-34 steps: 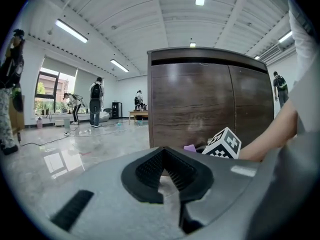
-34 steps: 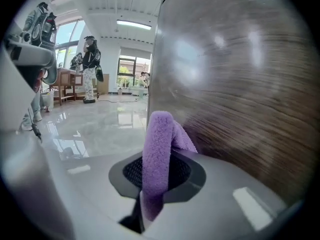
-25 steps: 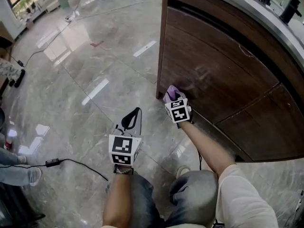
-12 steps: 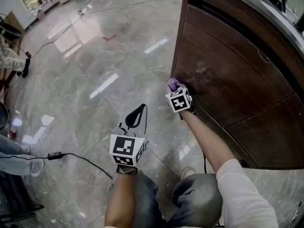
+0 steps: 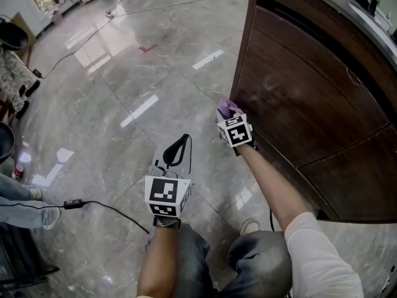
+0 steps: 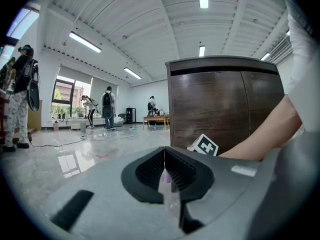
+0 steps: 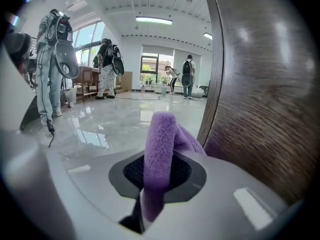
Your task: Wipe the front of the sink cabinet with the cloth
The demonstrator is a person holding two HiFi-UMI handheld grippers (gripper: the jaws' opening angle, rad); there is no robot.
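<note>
The dark brown wooden sink cabinet (image 5: 298,98) fills the right of the head view, and its front (image 7: 270,94) looms at the right of the right gripper view. My right gripper (image 5: 227,112) is shut on a purple cloth (image 7: 159,156), which presses against the cabinet front near its left corner, low down. The same cloth (image 5: 227,108) pokes out above the marker cube. My left gripper (image 5: 175,152) hangs over the floor, left of the cabinet, shut with nothing in it (image 6: 165,176).
Glossy grey marble floor (image 5: 124,92) spreads to the left. A black cable (image 5: 105,207) runs across it at lower left. A pale countertop (image 5: 360,11) tops the cabinet. Several people (image 7: 55,59) stand far off by the windows.
My right gripper has slid the cloth along the cabinet front toward its left corner edge. The left gripper has stayed about where it was.
</note>
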